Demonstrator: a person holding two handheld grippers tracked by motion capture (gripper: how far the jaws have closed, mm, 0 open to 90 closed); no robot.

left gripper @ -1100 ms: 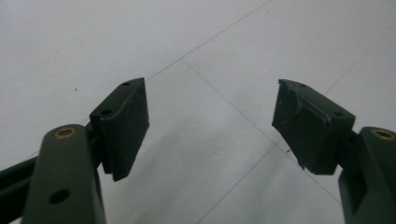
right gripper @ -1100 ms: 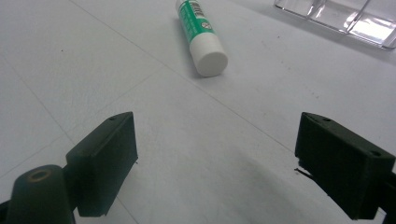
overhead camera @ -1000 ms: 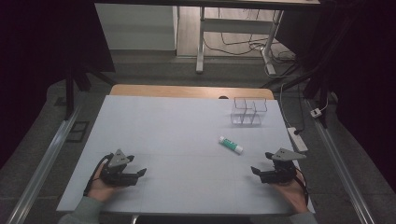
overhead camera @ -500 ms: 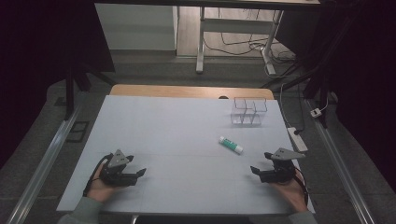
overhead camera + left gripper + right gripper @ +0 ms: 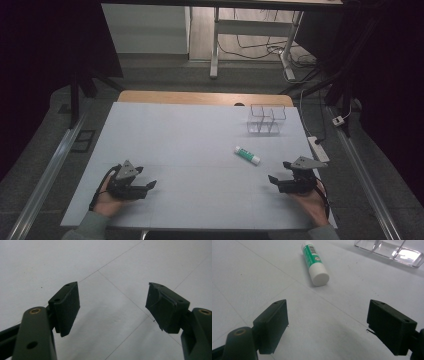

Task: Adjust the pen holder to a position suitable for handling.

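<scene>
A green and white glue stick point(image 5: 247, 155) point(image 5: 315, 263) lies flat on the white table point(image 5: 190, 145), right of centre. Behind it stands a clear plastic compartment box point(image 5: 266, 119) point(image 5: 391, 250). My right gripper point(image 5: 281, 172) point(image 5: 335, 327) rests near the front right edge, open, with nothing between its jaws; the glue stick lies a short way ahead of it. At the front left my left gripper point(image 5: 147, 177) point(image 5: 112, 307) is also open over bare table, held in a hand.
A strip of wooden tabletop point(image 5: 200, 97) shows along the far edge. A power strip point(image 5: 318, 148) hangs by the table's right side. Metal rails point(image 5: 50, 175) run along both sides below. Desk legs and cables point(image 5: 260, 45) stand beyond on the floor.
The left gripper has shifted slightly. The right gripper, glue stick and box stay where they were.
</scene>
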